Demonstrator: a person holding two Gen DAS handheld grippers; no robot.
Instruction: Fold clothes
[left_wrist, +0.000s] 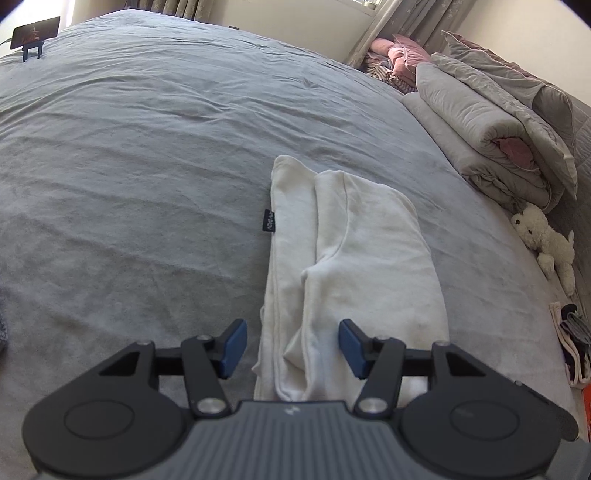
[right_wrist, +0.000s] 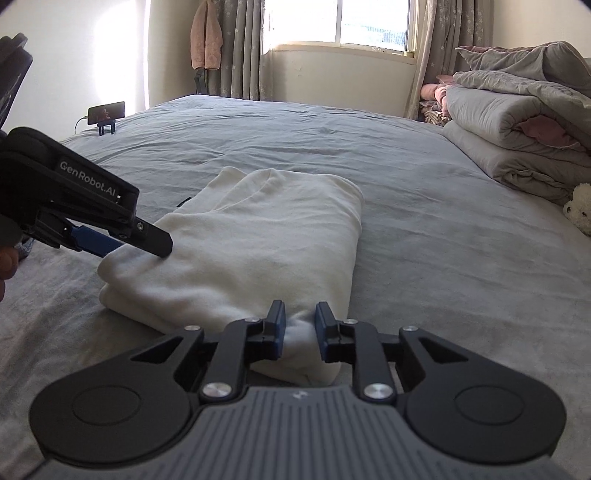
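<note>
A folded garment (right_wrist: 258, 243) lies on the bed (right_wrist: 424, 229). To its right, folded quilts (right_wrist: 517, 147) are stacked at the bed's edge, with a plush toy (left_wrist: 546, 240) before them. A phone on a stand (right_wrist: 106, 112) sits far left behind.

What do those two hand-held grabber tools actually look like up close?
Both look alike. The left gripper and the right gripper each have a ribbed grey body flanked by two round black discs, black linkage arms with silver pivot screws, and two fingers faced with blue pads. Seen side-on from the right wrist camera, the left gripper's black housing carries white lettering, "GenRobot.AI". No cables show.
</note>
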